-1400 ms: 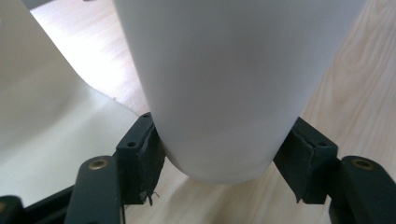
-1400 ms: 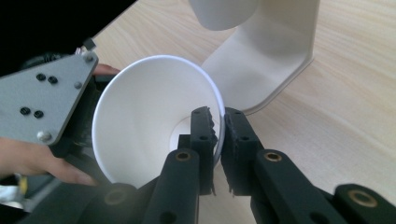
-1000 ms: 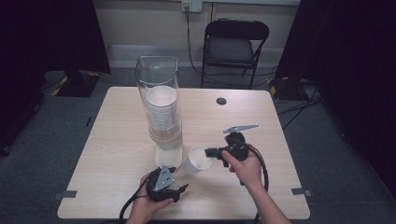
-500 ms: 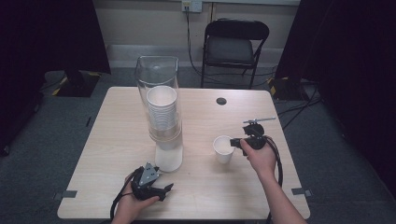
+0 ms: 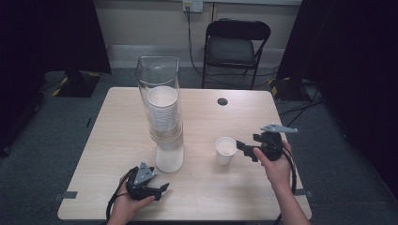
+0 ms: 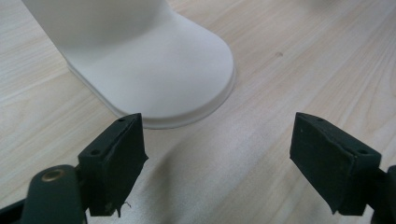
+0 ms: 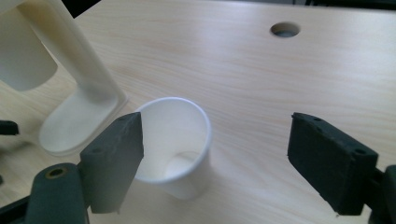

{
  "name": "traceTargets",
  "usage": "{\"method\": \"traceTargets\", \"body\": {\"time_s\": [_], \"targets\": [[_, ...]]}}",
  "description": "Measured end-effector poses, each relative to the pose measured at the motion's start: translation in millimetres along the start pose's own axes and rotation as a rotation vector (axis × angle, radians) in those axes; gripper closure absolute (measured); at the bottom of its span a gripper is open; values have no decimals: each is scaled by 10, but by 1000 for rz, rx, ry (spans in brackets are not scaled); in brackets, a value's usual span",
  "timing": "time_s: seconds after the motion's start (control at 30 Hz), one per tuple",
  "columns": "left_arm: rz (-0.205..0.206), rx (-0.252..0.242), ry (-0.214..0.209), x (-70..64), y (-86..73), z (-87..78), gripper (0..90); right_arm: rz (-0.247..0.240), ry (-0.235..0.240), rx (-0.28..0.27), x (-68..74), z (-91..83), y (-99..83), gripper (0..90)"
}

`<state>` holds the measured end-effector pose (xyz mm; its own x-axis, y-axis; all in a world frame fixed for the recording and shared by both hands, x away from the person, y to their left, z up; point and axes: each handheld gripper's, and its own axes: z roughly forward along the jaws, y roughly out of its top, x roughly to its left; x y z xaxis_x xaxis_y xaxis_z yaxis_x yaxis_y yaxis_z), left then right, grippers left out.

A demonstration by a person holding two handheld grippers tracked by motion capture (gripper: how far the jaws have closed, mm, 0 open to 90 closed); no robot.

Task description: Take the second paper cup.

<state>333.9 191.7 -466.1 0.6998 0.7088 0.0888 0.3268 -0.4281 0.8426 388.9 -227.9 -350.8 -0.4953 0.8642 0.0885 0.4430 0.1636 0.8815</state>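
Standing upright on table (image 5: 117, 140), paper cup (image 5: 225, 150); right gripper (image 5: 247, 148) released beside it, left gripper (image 5: 161, 191) released.

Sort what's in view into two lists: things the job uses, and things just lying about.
In use:
paper cup, upright, by the open right gripper
cup dispenser with its stack of cups
left gripper, open near the dispenser's base

Lying about:
folding chair
table's cable hole

Cup dispenser (image 6: 140, 60) top cut off in left gripper view.
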Motion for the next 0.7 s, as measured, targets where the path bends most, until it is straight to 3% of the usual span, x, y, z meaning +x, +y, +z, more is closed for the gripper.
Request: {"method": "traceTargets", "body": {"time_s": [0.1,0.17,0.27,0.3,0.4,0.43,0.47,0.57,0.6,0.7], "targets": [[1,5,4,13,1,-5,179,-13,-6,-13,-45,-96,-100,146],[-14,3,8,32,5,-13,179,-62,-21,15,-125,-170,-276,148],[-29,-5,8,46,9,-19,179,-60,-16,26,-185,-160,-437,148],[-36,-8,15,61,15,-23,179,-50,-30,49,-237,-113,-622,149],[-56,-30,24,86,32,-19,179,-100,-56,144,-232,-2,-891,151],[-56,-30,24,86,32,-19,179,-100,-56,144,-232,-2,-891,151],[-53,-27,35,107,55,-30,179,-119,-49,172,-213,59,-1020,151],[-68,-38,46,133,93,-28,179,-143,-63,201,-191,115,-1129,151],[-55,-36,49,149,114,-34,179,-151,-64,211,-192,129,-1149,142],[-65,-47,64,183,169,-43,180,-154,-71,186,-207,126,-1178,142]]}}
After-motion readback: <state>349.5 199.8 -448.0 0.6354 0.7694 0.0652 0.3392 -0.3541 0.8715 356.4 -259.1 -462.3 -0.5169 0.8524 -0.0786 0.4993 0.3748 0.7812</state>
